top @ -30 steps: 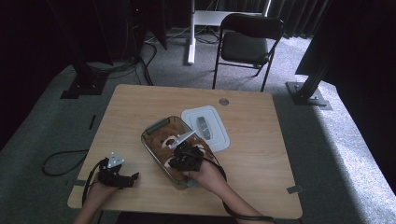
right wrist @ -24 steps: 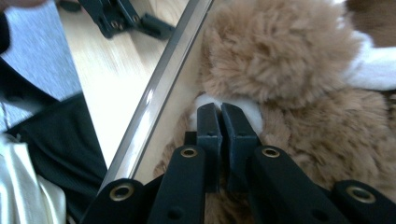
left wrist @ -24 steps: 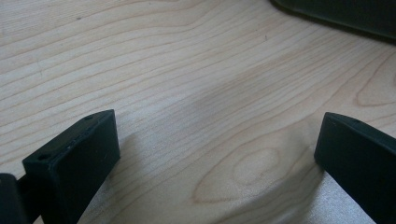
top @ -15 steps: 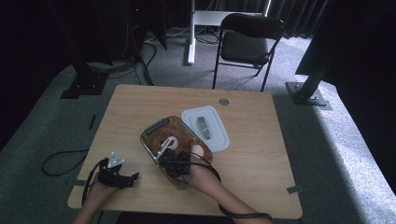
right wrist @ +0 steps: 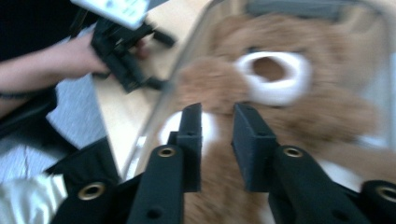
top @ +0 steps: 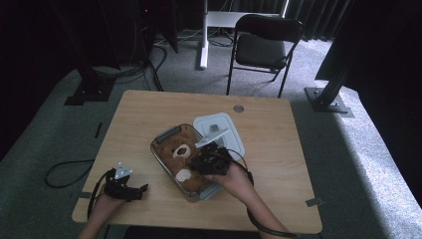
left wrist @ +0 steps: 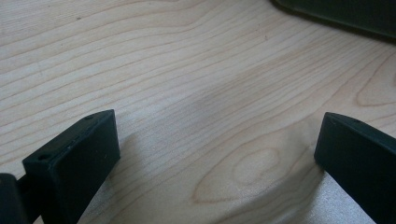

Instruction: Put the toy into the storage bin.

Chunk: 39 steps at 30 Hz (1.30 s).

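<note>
The right gripper (top: 195, 163) hangs over the clear container (top: 165, 135) in the middle of the table (top: 278, 149), just above the brown teddy bear (top: 175, 149) packed inside it. Its jaws have just been opening, and now there is a narrow gap between them with nothing gripped: in the right gripper view the two black fingers (right wrist: 191, 130) sit above the bear's (right wrist: 289, 107) fur, with its white muzzle (right wrist: 273, 77) beyond them. The bear lies in the container, filling most of it. The container's white lid (top: 219, 130) rests on the table, touching the far right side of the container. Over at the near left corner, the left gripper (top: 142, 188) rests low by the table edge, well apart from the container, jaws spread wide over bare wood (left wrist: 196, 93) and holding nothing.
</note>
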Each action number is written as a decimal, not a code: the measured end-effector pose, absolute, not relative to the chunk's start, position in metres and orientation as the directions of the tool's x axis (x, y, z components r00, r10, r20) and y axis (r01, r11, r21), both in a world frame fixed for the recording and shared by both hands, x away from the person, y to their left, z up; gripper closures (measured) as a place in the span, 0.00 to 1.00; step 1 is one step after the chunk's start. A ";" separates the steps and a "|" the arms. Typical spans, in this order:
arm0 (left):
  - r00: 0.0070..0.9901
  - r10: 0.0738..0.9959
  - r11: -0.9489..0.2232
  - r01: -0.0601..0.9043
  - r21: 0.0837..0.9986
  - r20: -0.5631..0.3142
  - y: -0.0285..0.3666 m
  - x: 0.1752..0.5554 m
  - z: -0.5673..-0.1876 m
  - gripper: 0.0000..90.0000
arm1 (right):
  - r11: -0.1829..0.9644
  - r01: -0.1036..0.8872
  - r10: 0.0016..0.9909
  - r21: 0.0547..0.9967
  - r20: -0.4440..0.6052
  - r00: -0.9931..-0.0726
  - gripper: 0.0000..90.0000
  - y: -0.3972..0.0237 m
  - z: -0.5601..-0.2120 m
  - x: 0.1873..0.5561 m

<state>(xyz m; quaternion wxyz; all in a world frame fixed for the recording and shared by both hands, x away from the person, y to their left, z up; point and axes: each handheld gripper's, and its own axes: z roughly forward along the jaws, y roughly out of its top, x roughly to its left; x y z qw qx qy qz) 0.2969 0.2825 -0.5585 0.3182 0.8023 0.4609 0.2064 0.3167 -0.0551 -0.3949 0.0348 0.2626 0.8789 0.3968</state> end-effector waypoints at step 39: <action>0.489 0.871 -0.372 0.607 0.703 0.039 0.282 0.297 -0.559 0.01 | 0.572 0.574 0.632 0.586 0.132 -0.764 1.00 -0.082 -0.430 0.362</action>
